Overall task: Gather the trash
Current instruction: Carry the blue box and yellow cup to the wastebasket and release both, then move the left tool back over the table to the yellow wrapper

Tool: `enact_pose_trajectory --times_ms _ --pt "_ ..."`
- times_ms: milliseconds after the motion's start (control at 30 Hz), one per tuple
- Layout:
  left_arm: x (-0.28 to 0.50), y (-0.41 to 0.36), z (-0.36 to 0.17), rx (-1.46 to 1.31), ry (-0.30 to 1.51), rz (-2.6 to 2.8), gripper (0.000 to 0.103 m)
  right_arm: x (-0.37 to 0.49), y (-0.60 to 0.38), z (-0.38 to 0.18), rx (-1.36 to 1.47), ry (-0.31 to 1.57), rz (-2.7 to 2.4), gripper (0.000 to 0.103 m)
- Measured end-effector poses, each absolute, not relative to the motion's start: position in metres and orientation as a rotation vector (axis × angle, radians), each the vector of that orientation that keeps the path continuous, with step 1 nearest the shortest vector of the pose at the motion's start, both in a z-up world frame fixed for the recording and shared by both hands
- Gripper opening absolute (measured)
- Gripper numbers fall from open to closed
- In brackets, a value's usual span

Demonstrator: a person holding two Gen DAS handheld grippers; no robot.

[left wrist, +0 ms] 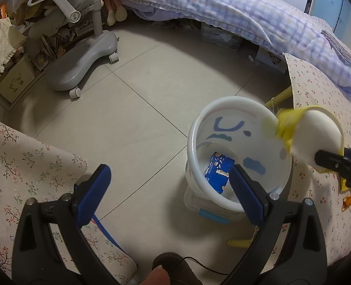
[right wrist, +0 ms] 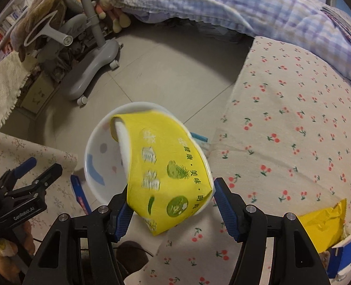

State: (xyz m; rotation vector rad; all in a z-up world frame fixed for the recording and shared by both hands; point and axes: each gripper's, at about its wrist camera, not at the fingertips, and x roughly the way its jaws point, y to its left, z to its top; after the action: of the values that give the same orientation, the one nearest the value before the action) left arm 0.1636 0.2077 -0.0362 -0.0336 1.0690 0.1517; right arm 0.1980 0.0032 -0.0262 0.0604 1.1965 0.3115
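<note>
The right gripper holds a yellow cup by its rim end, w/ the left pad pressed on the cup wall; the right pad sits near the rim but contact there can't be confirmed, so it reads as gripped, maybe loosely. The cup lies tilted, long axis running from the gripper up and away toward the bin, its far end already over the bin's mouth. From the left wrist view the cup hangs at the bin's right rim, just above it, blurred. The left gripper is wide open w/ nothing between its pads, hovering over the floor beside the bin; 1 blue packet already lies at the bin's bottom. So the right hand is the nearer one and the bin lies straight ahead of it and below. Judgement: the next move is likely a release, and the cup looks set to drop in, though its tilt over the rim could make it catch the edge. More trash, a yellow wrapper, waits on the cherry-print surface.
</note>
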Motion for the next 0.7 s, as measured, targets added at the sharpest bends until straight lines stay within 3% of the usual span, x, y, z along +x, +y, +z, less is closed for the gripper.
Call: enact_pose_trajectory --times_ms 67,100,167,700 --pt "0.163 0.208 -0.036 -0.032 1.070 0.152 0.099 0.199 0.006 -0.025 0.054 1.179 0.326 0.072" --pt "0.163 0.207 -0.036 -0.031 1.071 0.152 0.099 0.199 0.006 -0.024 0.055 1.170 0.328 0.083" --pt "0.163 0.207 -0.036 -0.034 1.070 0.151 0.100 0.198 0.006 -0.020 0.063 1.151 0.334 0.088" --pt "0.154 0.179 -0.027 -0.030 1.062 0.066 0.100 0.161 -0.049 0.014 0.045 1.057 0.273 0.088"
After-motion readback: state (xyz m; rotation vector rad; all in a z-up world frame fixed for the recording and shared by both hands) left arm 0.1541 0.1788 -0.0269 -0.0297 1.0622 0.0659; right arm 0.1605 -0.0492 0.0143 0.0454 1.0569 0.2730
